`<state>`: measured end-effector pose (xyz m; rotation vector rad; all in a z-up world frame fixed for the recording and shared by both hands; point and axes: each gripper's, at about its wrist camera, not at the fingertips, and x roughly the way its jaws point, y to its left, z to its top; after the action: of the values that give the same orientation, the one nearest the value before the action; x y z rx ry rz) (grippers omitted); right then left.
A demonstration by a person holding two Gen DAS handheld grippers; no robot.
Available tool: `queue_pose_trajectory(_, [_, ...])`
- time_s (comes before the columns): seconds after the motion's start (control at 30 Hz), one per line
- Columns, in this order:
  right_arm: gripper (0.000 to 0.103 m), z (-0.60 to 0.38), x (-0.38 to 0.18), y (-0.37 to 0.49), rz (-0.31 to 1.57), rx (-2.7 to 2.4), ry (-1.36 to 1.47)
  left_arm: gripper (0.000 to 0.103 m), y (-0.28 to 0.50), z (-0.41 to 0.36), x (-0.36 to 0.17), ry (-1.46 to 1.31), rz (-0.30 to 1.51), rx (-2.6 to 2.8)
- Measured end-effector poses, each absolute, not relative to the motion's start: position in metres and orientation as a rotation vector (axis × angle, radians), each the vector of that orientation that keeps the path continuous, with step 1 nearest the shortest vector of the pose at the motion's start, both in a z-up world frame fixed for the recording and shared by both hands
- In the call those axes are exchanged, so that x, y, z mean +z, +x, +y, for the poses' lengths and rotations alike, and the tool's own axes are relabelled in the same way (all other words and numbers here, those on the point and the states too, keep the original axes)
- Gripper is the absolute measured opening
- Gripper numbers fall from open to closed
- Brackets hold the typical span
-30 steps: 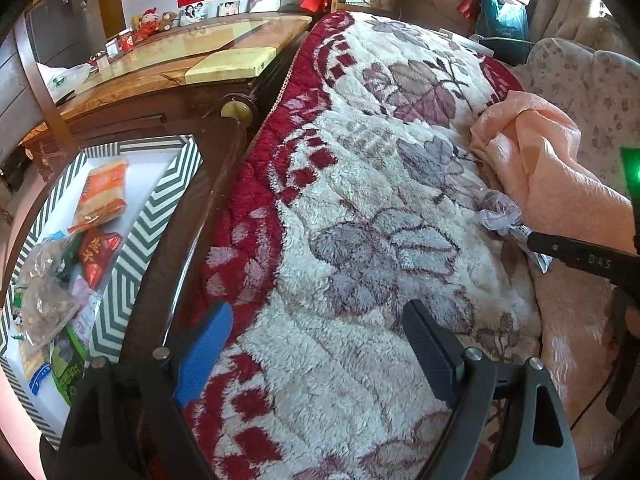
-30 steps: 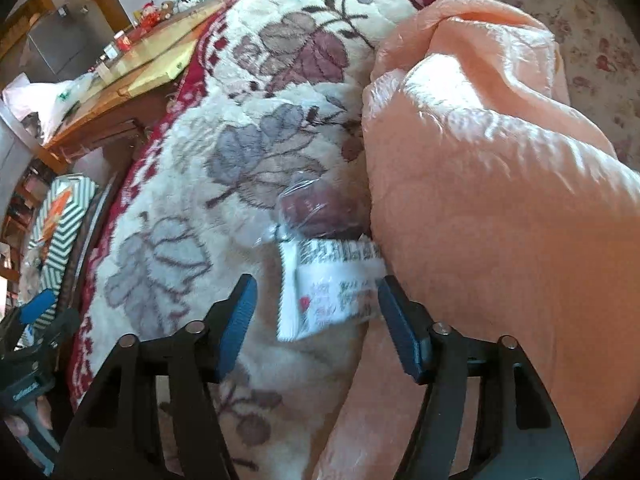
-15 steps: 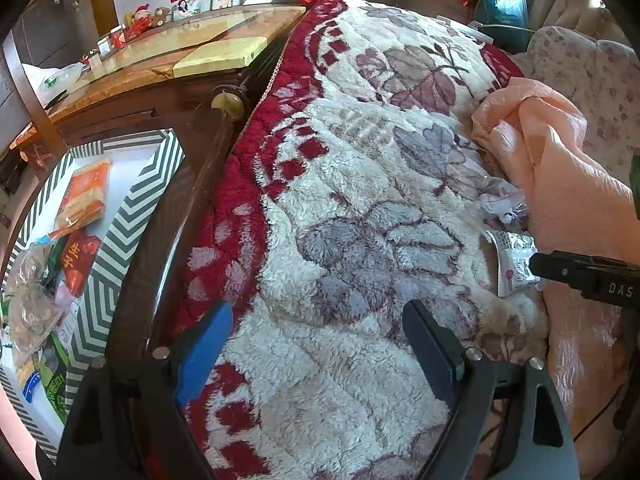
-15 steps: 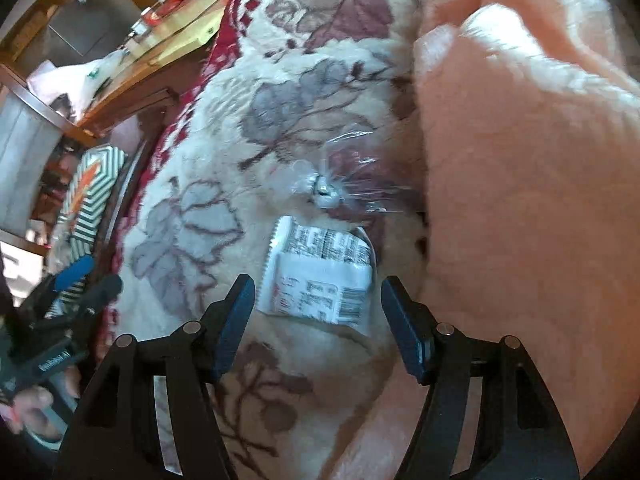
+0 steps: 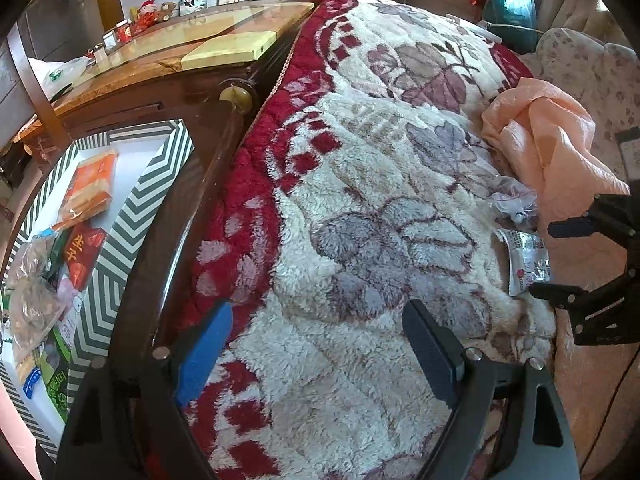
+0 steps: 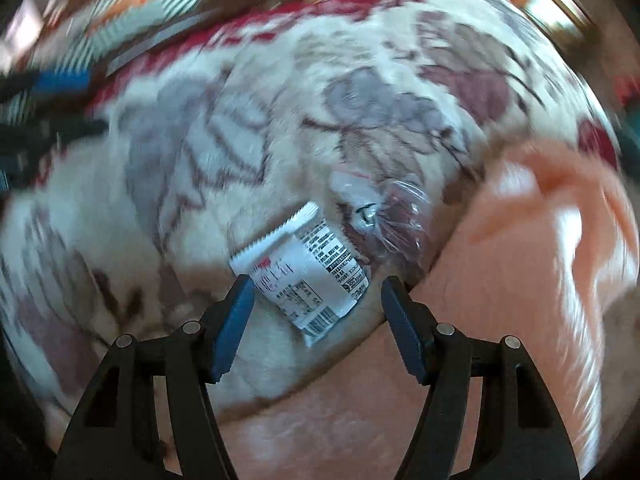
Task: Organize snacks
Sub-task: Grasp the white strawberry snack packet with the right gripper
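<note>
The chevron-edged tray [image 5: 158, 196] sits at the left of the left wrist view, beside the dark wooden frame [image 5: 188, 216], and holds the gathered snacks: one orange packet [image 5: 90, 188] at the far end, one red packet [image 5: 84, 254] below it, one clear bag of brown pieces [image 5: 30, 308] and green-printed packs [image 5: 56, 380] nearest the camera. The pile overlaps, so the full count in the tray cannot be told.

On the bed, the floral plush blanket [image 5: 360, 208] carries two loose items: one white printed sachet [image 6: 304, 272] and, touching its far end, one crumpled clear bag [image 6: 384, 212] with something dark inside. Both lie just beside the peach quilt [image 6: 532, 264].

The left tongs [image 5: 324, 344] stand wide apart above the blanket with nothing between the pads and nothing touched.

The right tongs [image 6: 316, 308] are partly spread and point down at the white sachet. The sachet's near end lies between the two fingers [image 6: 236, 320]; its corner appears to meet the left pad, though motion blur makes contact uncertain. The pads do not press on it; it lies flat on the blanket.

Count: two tongs, one tray, two snacks outside the tray.
</note>
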<state>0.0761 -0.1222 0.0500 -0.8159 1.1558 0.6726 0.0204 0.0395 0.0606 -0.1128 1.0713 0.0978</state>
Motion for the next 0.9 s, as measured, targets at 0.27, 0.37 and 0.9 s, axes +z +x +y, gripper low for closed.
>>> queue_pose_trajectory(0.27, [0.066, -0.115, 0.033, 0.102, 1.202, 0.716, -0.813, 0.088, 0.026, 0.037, 0.051, -0.101, 1.099, 0.102])
queue_pose_trajectory(0.37, [0.056, -0.123, 0.03, 0.113, 1.276, 0.665, -0.645, 0.088, 0.031, 0.035, 0.051, -0.101, 1.098, 0.091])
queue_pose_trajectory(0.9, [0.053, -0.181, 0.055, 0.089, 1.214, 0.492, -0.195, 0.088, 0.055, -0.001, 0.073, -0.092, 1.057, -0.025])
